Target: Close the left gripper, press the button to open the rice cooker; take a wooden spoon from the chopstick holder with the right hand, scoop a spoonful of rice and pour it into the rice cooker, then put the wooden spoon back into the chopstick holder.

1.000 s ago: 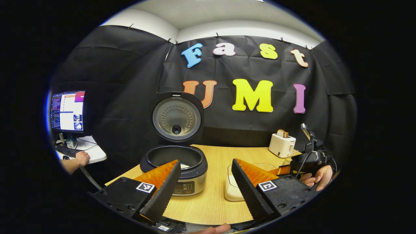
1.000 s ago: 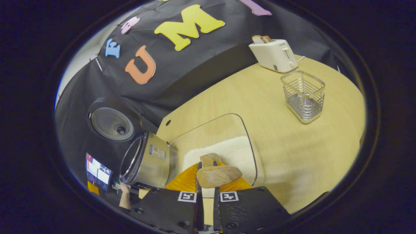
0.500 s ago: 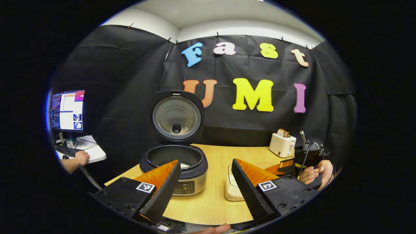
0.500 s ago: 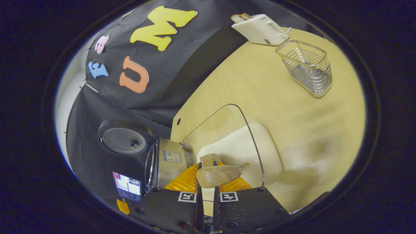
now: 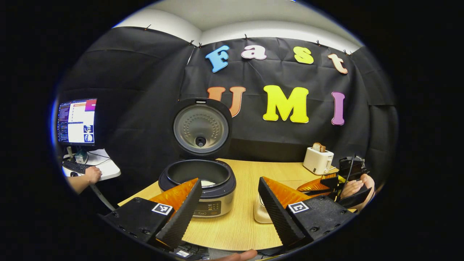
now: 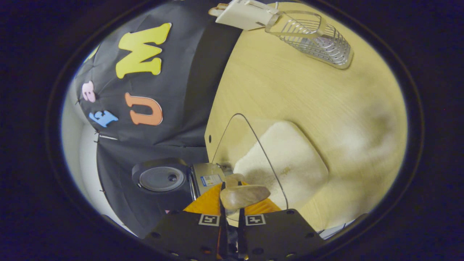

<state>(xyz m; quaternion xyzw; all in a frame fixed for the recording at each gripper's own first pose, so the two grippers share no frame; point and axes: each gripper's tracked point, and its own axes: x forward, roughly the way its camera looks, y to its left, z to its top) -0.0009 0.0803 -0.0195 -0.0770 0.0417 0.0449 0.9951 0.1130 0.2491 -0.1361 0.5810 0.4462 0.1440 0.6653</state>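
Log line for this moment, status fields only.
rice cooker: lid open | right gripper: shut on wooden spoon, over rice tub | left gripper: open, idle

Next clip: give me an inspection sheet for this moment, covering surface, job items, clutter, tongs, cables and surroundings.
Surface: light wooden table.
Job's things: rice cooker with lid up; clear rice container beside it; wire chopstick holder near the back, no utensil visible in it; wooden spoon held over the rice.
Clutter: white toaster holding bread.
Tongs: left tongs open, facing the cooker; right tongs shut on the spoon.
Cables: black cable at the right tongs.
Surroundings: lit monitor on a side desk, a person's hand at a keyboard.
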